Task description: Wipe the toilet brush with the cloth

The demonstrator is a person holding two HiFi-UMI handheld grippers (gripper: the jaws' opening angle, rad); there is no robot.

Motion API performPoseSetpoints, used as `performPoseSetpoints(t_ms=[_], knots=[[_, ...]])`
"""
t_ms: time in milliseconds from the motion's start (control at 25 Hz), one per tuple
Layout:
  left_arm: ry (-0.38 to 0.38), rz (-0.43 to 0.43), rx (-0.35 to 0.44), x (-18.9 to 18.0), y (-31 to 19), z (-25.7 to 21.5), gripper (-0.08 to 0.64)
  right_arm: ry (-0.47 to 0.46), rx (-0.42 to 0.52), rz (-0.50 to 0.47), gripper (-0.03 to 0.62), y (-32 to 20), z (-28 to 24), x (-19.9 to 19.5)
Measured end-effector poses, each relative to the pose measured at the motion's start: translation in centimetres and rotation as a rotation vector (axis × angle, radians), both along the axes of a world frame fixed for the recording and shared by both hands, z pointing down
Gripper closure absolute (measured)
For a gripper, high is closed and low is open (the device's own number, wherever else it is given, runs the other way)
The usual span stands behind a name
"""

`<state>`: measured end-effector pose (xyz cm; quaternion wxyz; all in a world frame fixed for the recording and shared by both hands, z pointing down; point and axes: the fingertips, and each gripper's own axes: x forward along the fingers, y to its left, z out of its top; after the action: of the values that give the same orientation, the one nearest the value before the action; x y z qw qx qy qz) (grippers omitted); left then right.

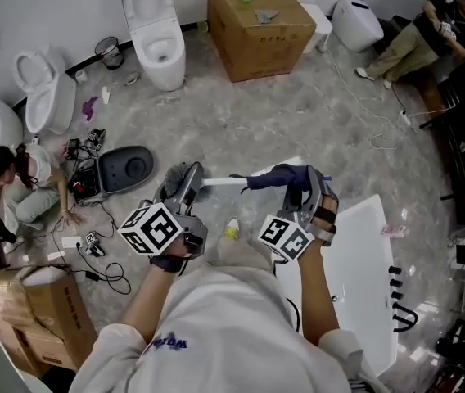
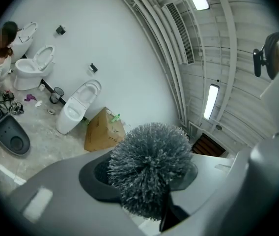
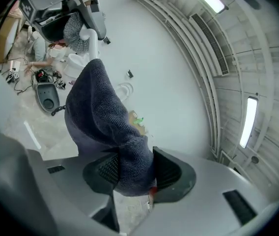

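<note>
L gripper (image 1: 190, 188) was clamped on the grey round-bristled toilet brush (image 2: 149, 168). In the left gripper view the bristle head sat right btwn the jaws and filled the gap, w/ the dark pads at 9 and 3 o'clock of it. In the head view the brush's white plastic handle (image 1: 221, 182) ran from the head toward 3 o'clock, into the dark blue terry cloth (image 3: 105, 132). R gripper (image 1: 304, 183) was closed on that cloth, its black ribbed pads (image 3: 172, 173) pressing it from both sides. In the right gripper view the cloth's free end rose toward 11 o'clock and covered the handle's end. Both grippers were above the grey stone floor (image 1: 298, 113), w/ a white toilet (image 1: 157, 35) at 11 o'clock and a brown cardboard box (image 1: 257, 27) at 12.
</note>
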<state>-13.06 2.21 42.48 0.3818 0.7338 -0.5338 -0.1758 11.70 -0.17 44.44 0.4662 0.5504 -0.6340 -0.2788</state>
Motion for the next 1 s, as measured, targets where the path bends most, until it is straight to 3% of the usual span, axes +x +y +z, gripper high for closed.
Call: performPoseSetpoints(t_ms=[280, 480, 1000], knots=[[-0.056, -0.003, 0.005, 5.4, -8.8, -1.0, 0.364, -0.070, -0.004, 0.000, 0.425, -8.9, 0.3, 4.9], [-0.078, -0.021, -0.010, 6.2, -12.2, -0.8, 0.364, -0.094, -0.025, -0.035, 0.426, -12.8, 1.2, 4.5], [-0.056, -0.122, -0.012, -2.0, -19.8, 0.1, 0.364, -0.071, -0.055, -0.146, 0.431, -21.3, 1.7, -4.9]])
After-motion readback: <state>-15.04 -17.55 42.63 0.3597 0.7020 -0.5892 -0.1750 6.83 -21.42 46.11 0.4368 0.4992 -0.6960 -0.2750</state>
